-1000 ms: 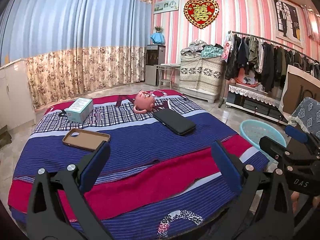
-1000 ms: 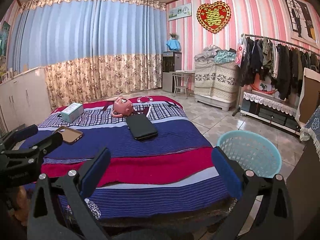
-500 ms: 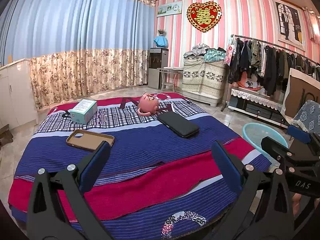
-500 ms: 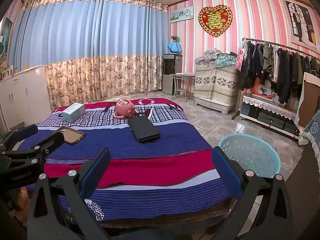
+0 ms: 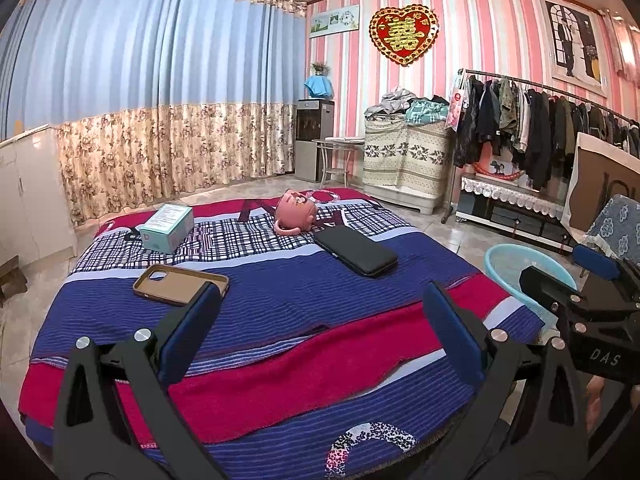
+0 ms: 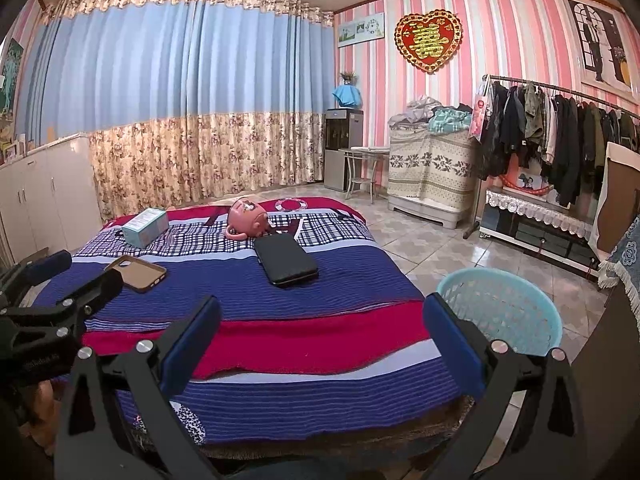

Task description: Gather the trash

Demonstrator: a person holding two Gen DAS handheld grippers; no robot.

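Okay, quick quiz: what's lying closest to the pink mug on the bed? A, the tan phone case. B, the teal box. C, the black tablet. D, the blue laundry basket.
C: the black tablet lies right beside the pink mug, while the tan phone case and teal box sit farther left on the bed, and the basket stands on the floor.

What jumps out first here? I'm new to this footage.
The bed, striped blue and red, fills the middle, with a pink mug, a black case, a teal box and a brown phone case on it. A light-blue basket stands on the floor at its right.
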